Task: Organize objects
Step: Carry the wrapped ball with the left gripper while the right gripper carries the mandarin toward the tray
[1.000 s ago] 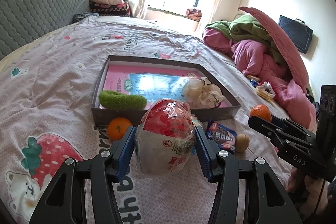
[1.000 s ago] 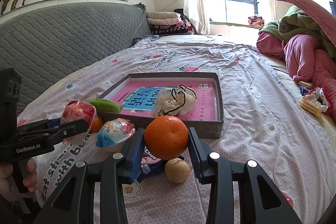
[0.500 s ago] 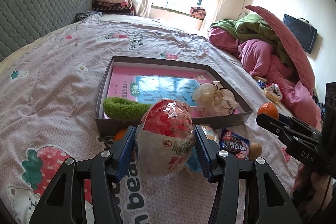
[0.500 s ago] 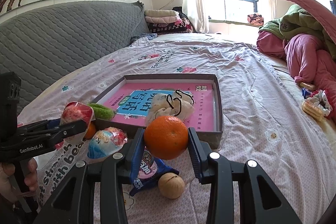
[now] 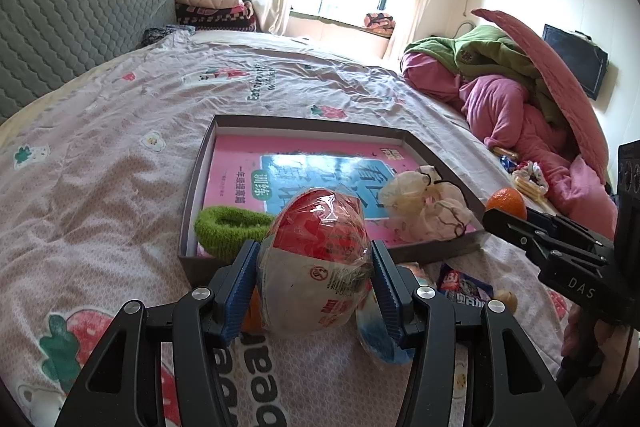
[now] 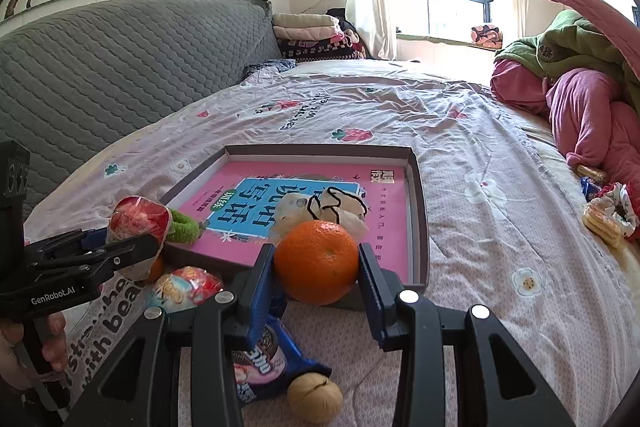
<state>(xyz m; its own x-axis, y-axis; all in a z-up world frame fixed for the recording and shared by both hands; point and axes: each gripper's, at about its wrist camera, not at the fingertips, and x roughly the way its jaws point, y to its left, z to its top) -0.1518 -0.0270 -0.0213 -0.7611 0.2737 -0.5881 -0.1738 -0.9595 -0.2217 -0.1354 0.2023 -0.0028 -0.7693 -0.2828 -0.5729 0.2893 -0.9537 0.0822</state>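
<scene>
My left gripper (image 5: pixel 314 277) is shut on a red-and-white wrapped snack ball (image 5: pixel 316 259), held just before the near edge of a shallow grey box (image 5: pixel 196 183). My right gripper (image 6: pixel 317 273) is shut on an orange (image 6: pixel 316 261), also at the box's near edge (image 6: pixel 418 211). Inside the box lie a pink book (image 6: pixel 288 203), a green fuzzy piece (image 5: pixel 228 227) and a crumpled pale bag (image 5: pixel 424 203). On the bed below sit another wrapped ball (image 6: pixel 184 289), a blue snack packet (image 6: pixel 264 359), a walnut (image 6: pixel 316 395) and a partly hidden second orange (image 6: pixel 154 269).
The pink bedspread (image 5: pixel 100 155) spreads all round the box. A grey quilted headboard (image 6: pixel 100 67) stands at the left. Pink and green bedding (image 5: pixel 520 99) is heaped at the right, with biscuits and wrappers (image 6: pixel 604 215) beside it. A hand (image 6: pixel 24 347) grips the left tool.
Both grippers have moved forward towards the box with their loads still held. The box looks larger and nearer, and the loose items on the bed have slid lower in both views.
</scene>
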